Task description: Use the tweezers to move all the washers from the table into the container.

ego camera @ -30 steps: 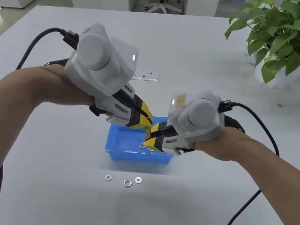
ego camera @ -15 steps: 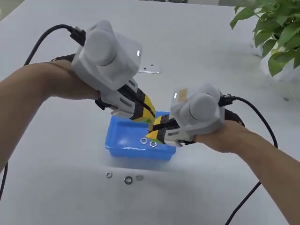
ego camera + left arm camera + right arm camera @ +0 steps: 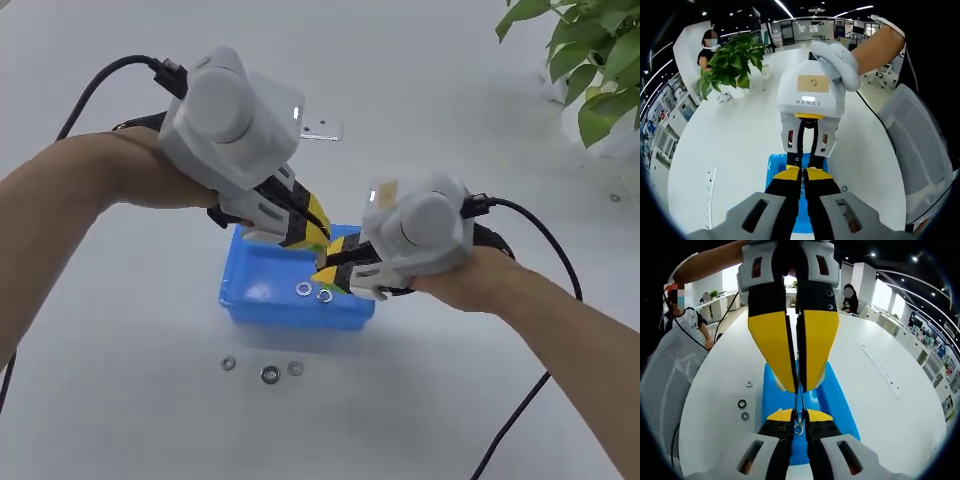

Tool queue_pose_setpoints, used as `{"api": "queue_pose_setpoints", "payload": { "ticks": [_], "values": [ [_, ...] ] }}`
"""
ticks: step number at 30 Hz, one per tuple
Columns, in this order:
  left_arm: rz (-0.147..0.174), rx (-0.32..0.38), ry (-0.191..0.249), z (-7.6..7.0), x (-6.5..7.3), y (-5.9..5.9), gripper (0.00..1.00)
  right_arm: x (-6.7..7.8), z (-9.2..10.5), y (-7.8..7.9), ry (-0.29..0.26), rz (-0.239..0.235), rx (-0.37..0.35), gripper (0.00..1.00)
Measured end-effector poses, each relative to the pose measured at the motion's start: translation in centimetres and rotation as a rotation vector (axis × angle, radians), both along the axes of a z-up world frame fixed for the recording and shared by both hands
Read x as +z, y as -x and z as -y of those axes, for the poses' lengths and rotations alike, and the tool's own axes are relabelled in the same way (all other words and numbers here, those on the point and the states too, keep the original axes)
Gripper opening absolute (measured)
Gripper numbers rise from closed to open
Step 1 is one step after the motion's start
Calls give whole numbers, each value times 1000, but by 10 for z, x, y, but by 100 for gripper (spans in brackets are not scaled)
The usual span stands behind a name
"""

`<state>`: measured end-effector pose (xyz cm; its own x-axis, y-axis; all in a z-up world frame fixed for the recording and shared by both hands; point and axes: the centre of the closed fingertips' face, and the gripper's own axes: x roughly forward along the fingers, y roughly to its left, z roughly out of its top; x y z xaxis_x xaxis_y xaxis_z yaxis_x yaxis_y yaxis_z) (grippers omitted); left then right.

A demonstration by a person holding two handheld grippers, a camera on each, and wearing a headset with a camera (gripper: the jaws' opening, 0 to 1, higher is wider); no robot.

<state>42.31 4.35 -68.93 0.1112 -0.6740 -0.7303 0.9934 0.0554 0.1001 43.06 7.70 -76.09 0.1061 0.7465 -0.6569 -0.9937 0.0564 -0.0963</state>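
Lower centre of the right gripper view: a washer (image 3: 798,429) sits at the tweezers' (image 3: 799,402) tip, in the slit of the right gripper (image 3: 799,416), whose jaws pinch the tweezers. The left gripper (image 3: 798,389) above clamps them too, over the container (image 3: 835,405).

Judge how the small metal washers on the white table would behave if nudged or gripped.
The small metal washers lie flat on the smooth white table, so they would probably slide, not roll. Thin and shiny, they may slip from the slim metal tweezers.
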Motion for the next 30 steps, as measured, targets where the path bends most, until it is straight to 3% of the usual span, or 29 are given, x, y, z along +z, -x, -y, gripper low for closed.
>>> {"api": "queue_pose_setpoints", "payload": {
  "ticks": [10,30],
  "values": [
    [-2,10,-7,-2,-12,-8,6,-13,-2,-7,6,-11,2,9],
    [-3,10,-14,0,-22,-9,6,-22,2,-9,25,8,21,10]
  ]
}}
